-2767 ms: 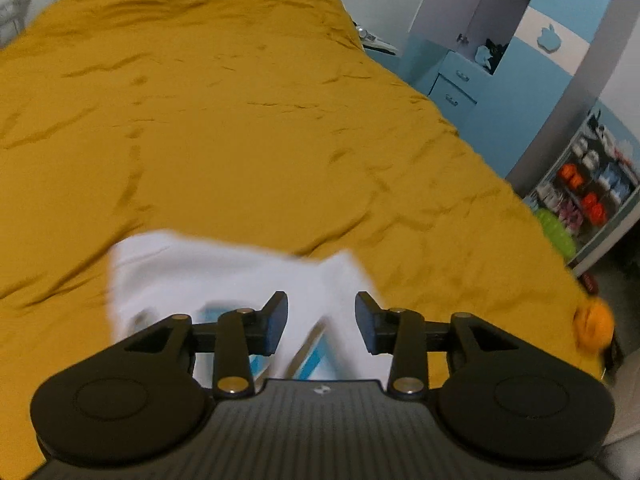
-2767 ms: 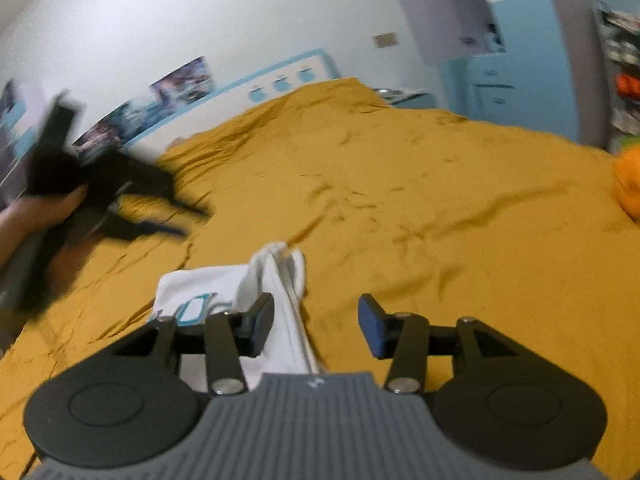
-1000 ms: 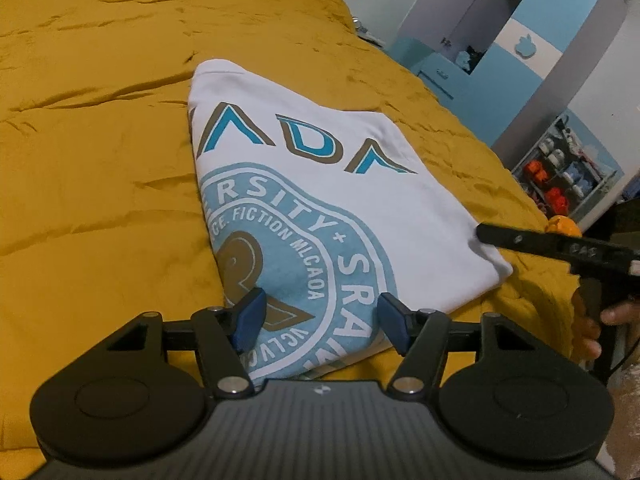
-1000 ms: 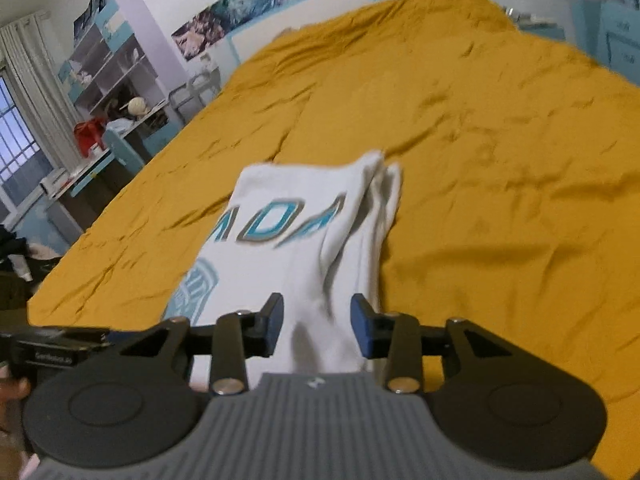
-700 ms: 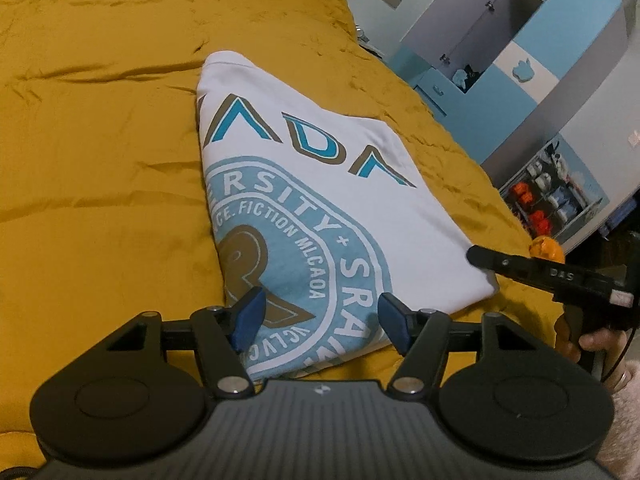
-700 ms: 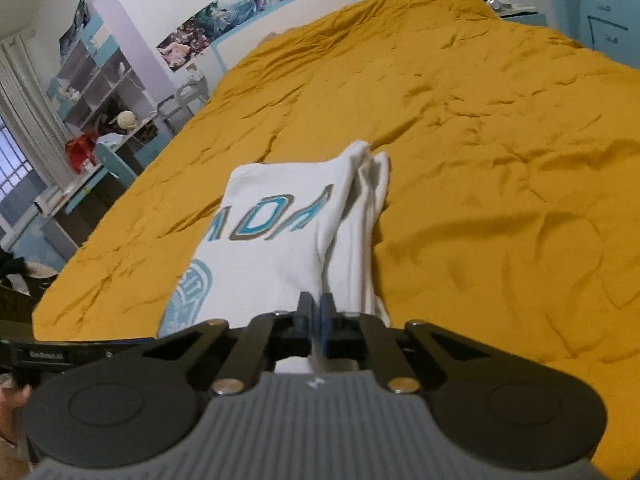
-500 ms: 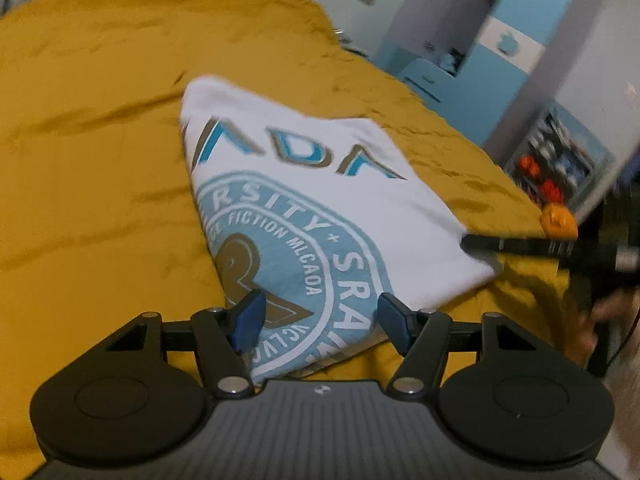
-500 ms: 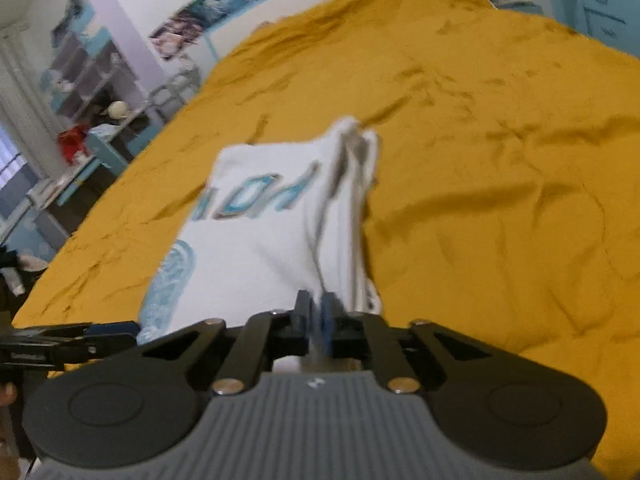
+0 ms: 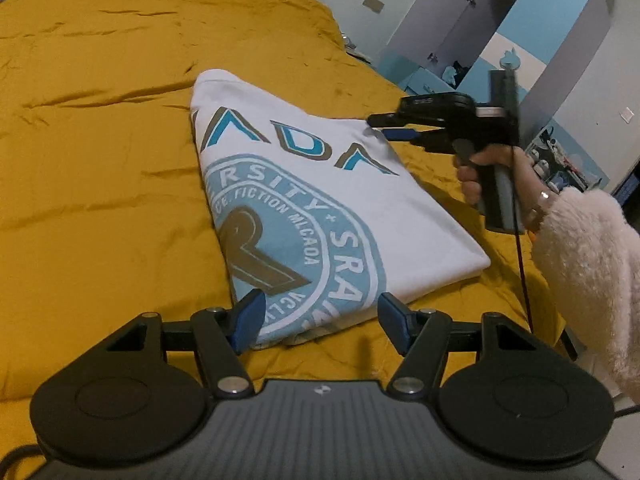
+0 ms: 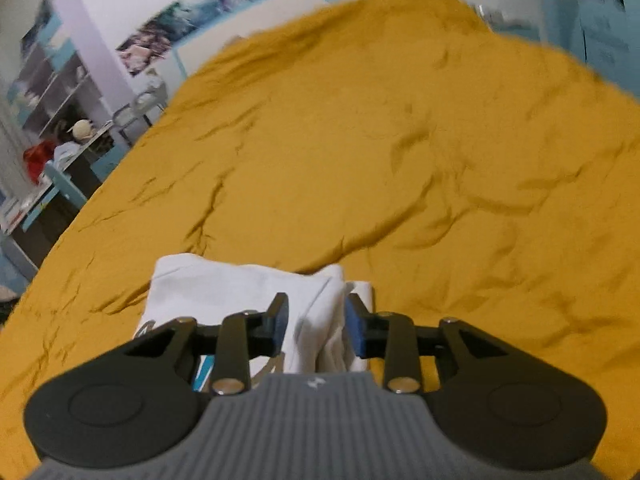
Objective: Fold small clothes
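Already folded, the white T-shirt (image 9: 304,200) lies flat on the bed (image 9: 100,180). Left gripper (image 9: 320,316) fingers stand apart at its near hem; right gripper (image 10: 316,326) fingers have just been parting, straddling its bunched edge unpressed.

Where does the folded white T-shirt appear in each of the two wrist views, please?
Left wrist view: the folded white T-shirt fills the centre, printed side up, its near edge between the open left hand-held gripper.
Right wrist view: it lies low, left of centre, a bunched fold between the right hand-held gripper.
Shared landmark: the mustard bedspread under the shirt.
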